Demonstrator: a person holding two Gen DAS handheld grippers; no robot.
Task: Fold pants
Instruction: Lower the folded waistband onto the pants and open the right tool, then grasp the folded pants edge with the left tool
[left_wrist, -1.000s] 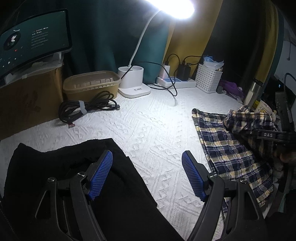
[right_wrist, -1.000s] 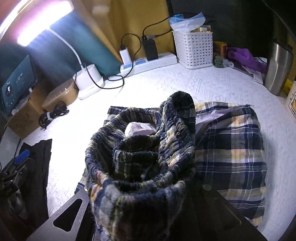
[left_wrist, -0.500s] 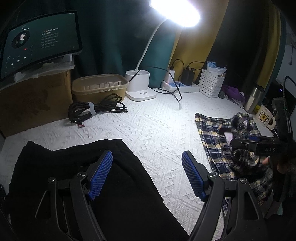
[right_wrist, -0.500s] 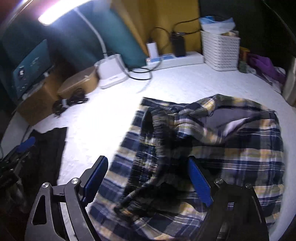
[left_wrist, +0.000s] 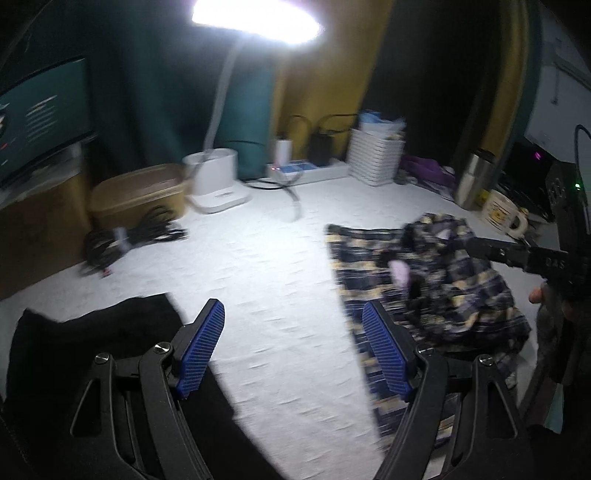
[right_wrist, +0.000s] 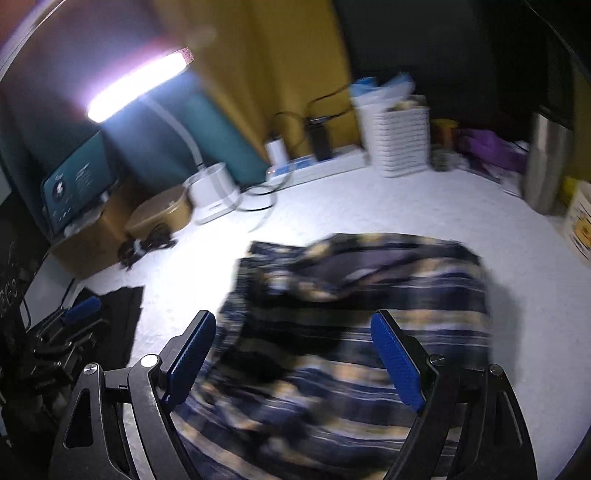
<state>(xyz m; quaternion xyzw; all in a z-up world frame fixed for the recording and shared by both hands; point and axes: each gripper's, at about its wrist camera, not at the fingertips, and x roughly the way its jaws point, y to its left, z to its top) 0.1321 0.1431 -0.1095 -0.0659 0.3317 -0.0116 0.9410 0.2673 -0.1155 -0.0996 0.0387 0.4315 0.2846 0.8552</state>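
Plaid pants lie crumpled under the spread right tool; left tool gapes above black cloth.

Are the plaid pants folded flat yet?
No. The plaid pants lie bunched, top layer rumpled; the right gripper is open above them.

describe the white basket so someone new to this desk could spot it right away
Start at the bright lamp over the white desk cover and go to the back edge, where a power strip lies against the wall. The basket stands just right of it. It alone is white with slatted sides, and blue and white packets stick out of the top.
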